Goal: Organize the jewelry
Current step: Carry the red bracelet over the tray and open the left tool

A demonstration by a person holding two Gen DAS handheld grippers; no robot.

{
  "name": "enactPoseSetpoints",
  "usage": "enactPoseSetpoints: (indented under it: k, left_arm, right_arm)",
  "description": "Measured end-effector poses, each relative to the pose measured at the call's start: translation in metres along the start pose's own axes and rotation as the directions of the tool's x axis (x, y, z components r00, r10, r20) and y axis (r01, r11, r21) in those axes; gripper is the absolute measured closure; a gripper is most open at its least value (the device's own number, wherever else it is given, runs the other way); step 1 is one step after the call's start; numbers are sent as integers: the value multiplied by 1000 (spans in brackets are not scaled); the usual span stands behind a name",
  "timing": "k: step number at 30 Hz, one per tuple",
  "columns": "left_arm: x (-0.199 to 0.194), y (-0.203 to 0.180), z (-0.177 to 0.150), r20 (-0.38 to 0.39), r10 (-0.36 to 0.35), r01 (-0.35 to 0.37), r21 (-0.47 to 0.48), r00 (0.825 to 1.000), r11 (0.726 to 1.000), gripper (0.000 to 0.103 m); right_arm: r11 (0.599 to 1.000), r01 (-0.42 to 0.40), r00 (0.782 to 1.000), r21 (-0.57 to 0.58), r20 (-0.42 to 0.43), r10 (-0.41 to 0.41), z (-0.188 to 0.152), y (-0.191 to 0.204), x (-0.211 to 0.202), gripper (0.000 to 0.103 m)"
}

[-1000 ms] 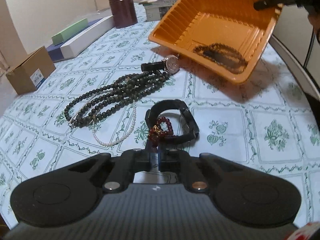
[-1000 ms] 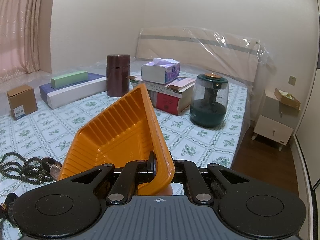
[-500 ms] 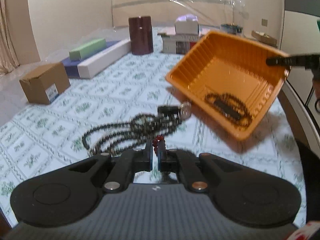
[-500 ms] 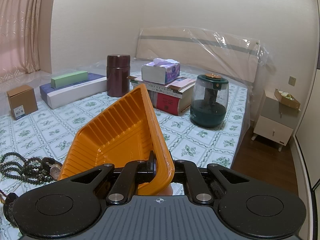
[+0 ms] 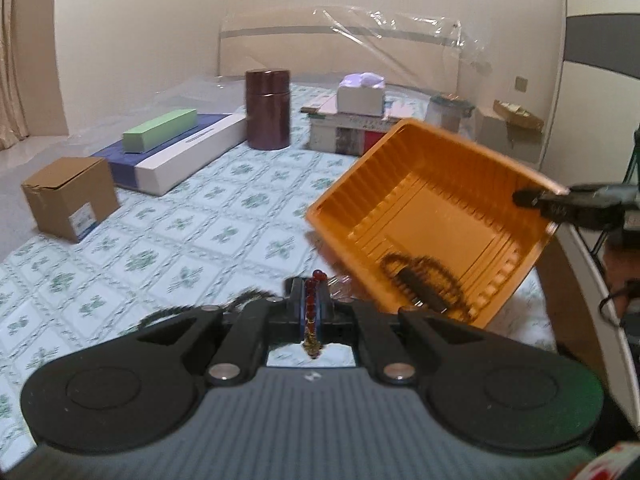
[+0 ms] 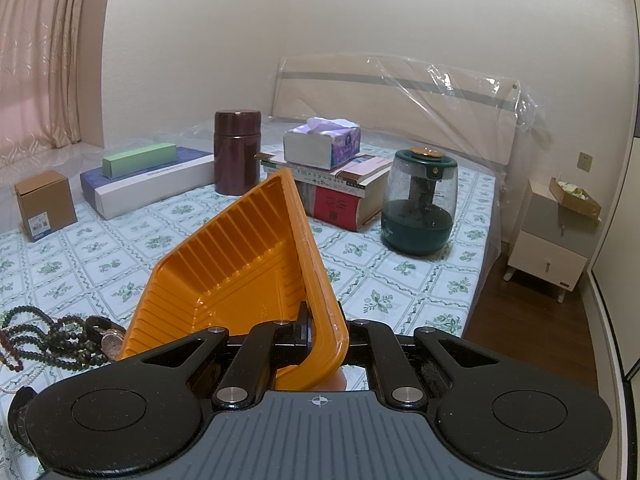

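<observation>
Red beads first: in the left wrist view the left gripper [image 5: 310, 307] is clamped narrow on a red bead bracelet [image 5: 311, 312], which runs up between the fingers with a few beads poking out above the tips and a small gold charm hanging at the bottom end. Just right of it is the orange plastic tray [image 5: 400, 188], tilted up off the patterned bedsheet [image 5: 200, 232], with a dark bead bracelet [image 5: 420, 280] lying in its low corner. The right gripper [image 5: 528, 197] shows at the far right, pinching the tray's raised rim. A bit of dark bead necklace [image 5: 168, 312] peeks out behind the left finger, kinda blurry. Over in the right wrist view, the right gripper [image 6: 310, 330] is closed tight on the tray [image 6: 240, 256] rim, so the tray slopes down to the left. On the sheet left of the tray there's a pile of dark bead necklaces [image 6: 44, 336] and a wristwatch [image 6: 108, 334] right against the tray's lower edge. A maroon canister [image 6: 237, 146] and a green humidifier [image 6: 420, 204] sit further back.
</observation>
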State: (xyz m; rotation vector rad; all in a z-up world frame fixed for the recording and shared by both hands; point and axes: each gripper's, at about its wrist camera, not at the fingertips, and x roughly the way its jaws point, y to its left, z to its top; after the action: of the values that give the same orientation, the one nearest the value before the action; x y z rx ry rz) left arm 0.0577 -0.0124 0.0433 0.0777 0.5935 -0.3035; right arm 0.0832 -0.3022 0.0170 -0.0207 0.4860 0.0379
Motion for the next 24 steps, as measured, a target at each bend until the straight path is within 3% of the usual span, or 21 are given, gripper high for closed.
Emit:
enactPoseSetpoints:
  k: [13, 24]
  left_arm:
    - [45, -50, 25, 19, -200, 200, -16, 980, 980, 100]
    - [72, -77, 11, -53, -258, 258, -5, 965, 966, 96]
  right_arm:
    - [1000, 0, 1000, 4, 0, 0, 2, 2, -1, 95]
    - [1000, -1, 1000, 11, 0, 1, 0, 2, -1, 95]
